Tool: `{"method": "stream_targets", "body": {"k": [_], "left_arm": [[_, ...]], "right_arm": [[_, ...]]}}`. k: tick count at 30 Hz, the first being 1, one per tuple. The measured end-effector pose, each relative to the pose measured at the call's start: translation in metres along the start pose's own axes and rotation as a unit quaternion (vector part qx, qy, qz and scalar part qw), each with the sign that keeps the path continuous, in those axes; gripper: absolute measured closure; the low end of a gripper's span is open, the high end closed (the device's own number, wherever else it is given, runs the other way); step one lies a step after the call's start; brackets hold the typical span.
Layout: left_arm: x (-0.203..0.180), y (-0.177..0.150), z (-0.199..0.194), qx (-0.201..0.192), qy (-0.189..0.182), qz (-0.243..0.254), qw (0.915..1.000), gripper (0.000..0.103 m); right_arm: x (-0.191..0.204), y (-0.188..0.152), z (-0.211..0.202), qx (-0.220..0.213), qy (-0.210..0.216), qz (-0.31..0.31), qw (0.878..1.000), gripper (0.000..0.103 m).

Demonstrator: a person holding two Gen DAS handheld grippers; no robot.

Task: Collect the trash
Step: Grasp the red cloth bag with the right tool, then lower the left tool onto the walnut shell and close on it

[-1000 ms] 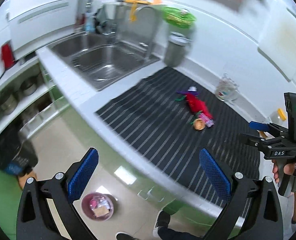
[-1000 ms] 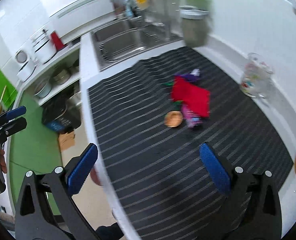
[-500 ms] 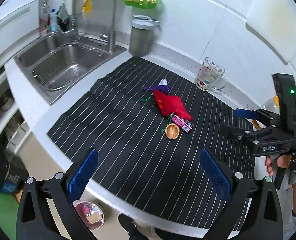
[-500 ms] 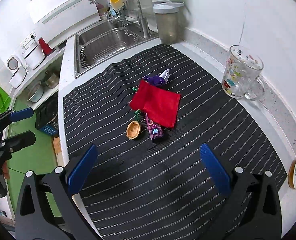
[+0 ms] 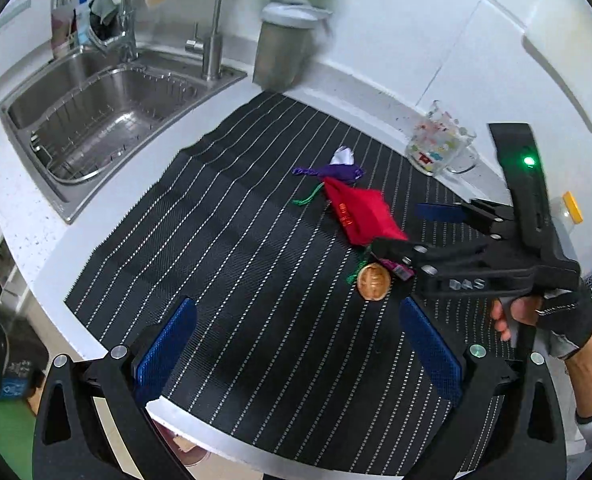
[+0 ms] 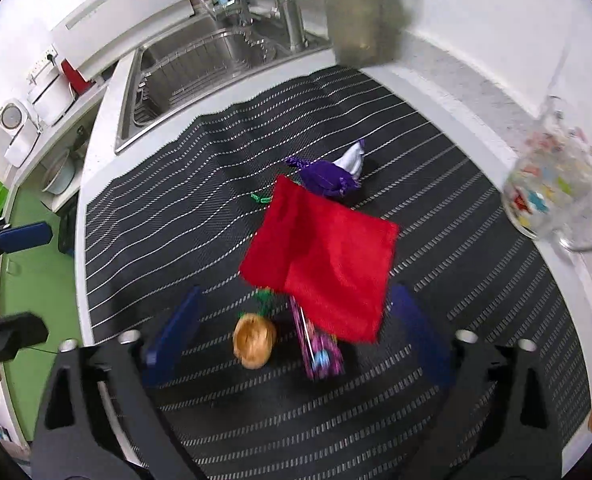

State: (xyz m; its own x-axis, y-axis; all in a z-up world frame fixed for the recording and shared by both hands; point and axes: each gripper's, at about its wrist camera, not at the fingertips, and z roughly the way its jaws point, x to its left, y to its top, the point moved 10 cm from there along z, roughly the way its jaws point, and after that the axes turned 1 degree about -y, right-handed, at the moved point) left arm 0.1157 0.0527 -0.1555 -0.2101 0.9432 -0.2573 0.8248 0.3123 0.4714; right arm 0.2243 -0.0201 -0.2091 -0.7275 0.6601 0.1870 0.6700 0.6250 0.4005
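Two grippers over trash: right gripper (image 6: pixel 292 328) closing, nothing pinched; left gripper (image 5: pixel 296 344) wide, empty. Red pouch (image 6: pixel 324 264) limp, light; pinch near edge. Walnut shell (image 6: pixel 254 340) brittle.

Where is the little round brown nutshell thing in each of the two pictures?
Left wrist view: the brown shell lies right of centre on the striped mat, just below the right gripper's near finger.
Right wrist view: the shell lies low and left of centre, inside the closing jaws of the right gripper, untouched.
Shared landmark: the red pouch, just above the shell in both views.
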Motion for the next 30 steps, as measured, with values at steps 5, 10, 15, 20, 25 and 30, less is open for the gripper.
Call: {"method": "stream_targets", "body": {"k": [5,10,15,20,25,30], "left_arm": [[0.011,-0.002,0.012,0.014,-0.004,-0.009,0.9998,0.006],[0.01,0.0,0.016,0.016,-0.012,-0.009,0.9998,0.006],[-0.003,0.005,0.019,0.016,-0.022,0.004,0.9996,0.006],[-0.026,0.009,0.025,0.017,-0.038,0.023,0.9989,0.006],[-0.053,0.01,0.038,0.025,-0.052,0.048,0.9972,0.006],[-0.072,0.006,0.061,0.043,-0.055,0.064,0.9954,0.006]], "right_arm": [[0.004,0.008,0.018,0.01,0.004,-0.006,1.0,0.05],[0.004,0.013,0.014,0.002,0.004,-0.007,1.0,0.07],[-0.004,0.018,-0.007,-0.019,0.002,0.004,1.0,0.082],[-0.018,0.022,-0.042,-0.049,0.003,0.024,0.998,0.086],[-0.037,0.019,-0.068,-0.068,-0.011,0.041,0.997,0.087],[-0.054,0.005,-0.079,-0.069,-0.015,0.056,0.996,0.087]]}}
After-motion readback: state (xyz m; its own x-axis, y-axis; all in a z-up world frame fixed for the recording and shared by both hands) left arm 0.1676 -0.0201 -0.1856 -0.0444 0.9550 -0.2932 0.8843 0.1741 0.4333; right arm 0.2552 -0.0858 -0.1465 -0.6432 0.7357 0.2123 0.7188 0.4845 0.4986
